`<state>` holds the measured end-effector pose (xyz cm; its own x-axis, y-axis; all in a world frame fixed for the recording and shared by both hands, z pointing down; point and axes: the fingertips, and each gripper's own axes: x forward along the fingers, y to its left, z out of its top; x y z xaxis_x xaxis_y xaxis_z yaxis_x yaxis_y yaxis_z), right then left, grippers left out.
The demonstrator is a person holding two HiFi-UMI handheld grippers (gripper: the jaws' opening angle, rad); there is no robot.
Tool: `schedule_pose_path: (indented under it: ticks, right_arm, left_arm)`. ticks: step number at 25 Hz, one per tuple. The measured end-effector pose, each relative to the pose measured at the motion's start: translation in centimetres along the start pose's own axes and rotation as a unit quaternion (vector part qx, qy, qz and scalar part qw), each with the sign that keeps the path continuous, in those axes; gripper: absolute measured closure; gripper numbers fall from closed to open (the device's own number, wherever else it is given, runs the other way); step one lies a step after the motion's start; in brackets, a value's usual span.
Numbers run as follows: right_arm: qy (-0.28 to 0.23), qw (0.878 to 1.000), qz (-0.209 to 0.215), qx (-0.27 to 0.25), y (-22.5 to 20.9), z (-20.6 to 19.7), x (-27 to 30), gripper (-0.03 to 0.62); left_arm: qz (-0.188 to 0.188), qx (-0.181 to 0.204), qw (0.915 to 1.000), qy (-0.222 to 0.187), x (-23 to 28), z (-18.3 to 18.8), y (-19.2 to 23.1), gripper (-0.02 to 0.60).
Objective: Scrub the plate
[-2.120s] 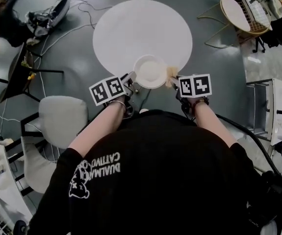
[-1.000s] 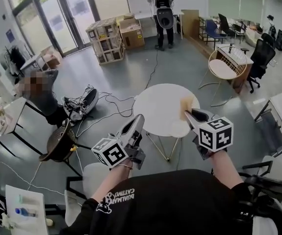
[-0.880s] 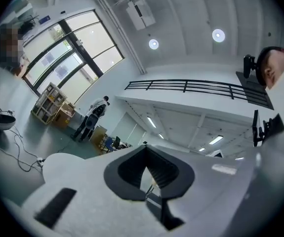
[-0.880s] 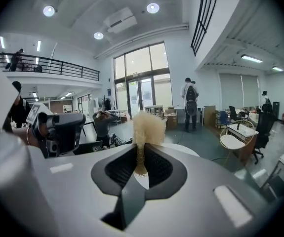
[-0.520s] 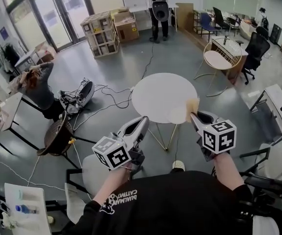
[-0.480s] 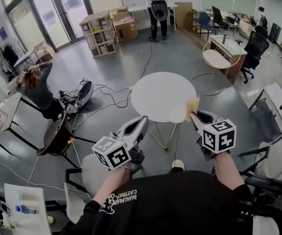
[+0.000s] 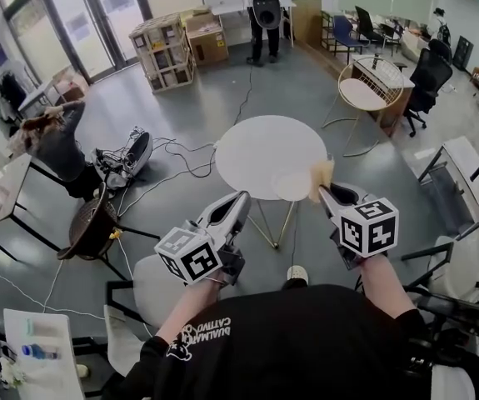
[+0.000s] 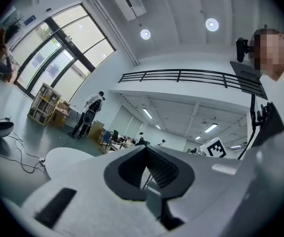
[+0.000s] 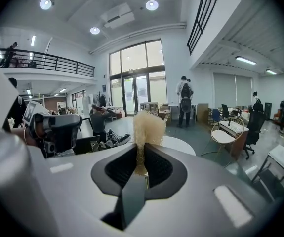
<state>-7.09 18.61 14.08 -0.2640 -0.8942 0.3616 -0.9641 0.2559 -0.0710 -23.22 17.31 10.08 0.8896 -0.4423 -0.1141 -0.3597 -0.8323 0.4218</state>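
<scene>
Below the head camera, I held two grippers over the floor, short of one round white table [image 7: 251,144].

1. Writing: the black shirt [image 7: 306,340] carried white print. One word read "CATTIVO"; I could not read the line above it. Each gripper carried one cube with black-and-white square markers, the left cube [image 7: 189,257] and the right cube [image 7: 369,226]. They bore patterns only, no letters.

2. Left gripper [image 7: 241,197]: jaws pressed together, with nothing between them. The left gripper view confirmed this [image 8: 149,152].

3. Right gripper [image 7: 322,190]: jaws pinched one tan scrub sponge [image 7: 321,176]. In the right gripper view [image 9: 142,157] the sponge [image 9: 148,127] stood up from the closed pads like a frayed tuft.

4. Task item: one pale plate [image 7: 291,187] lay on the table near its front right edge. In the head view the sponge lined up with the plate's right rim. The right gripper view placed the table beyond the sponge, apart from it.

5. Other counts: one standing person with a backpack [image 7: 264,7] at the far end, one seated person [image 7: 56,144] at the left, and one stack of cartons [image 7: 177,44].
</scene>
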Motion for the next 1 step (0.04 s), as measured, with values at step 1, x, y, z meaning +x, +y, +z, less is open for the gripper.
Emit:
schedule_pose_path:
  ticks: [1]
  right_arm:
    - [0.000, 1.000, 0.001, 0.000, 0.47, -0.04, 0.03, 0.543]
  left_arm:
    - [0.002, -0.001, 1.0000, 0.000, -0.50, 0.00, 0.15, 0.583]
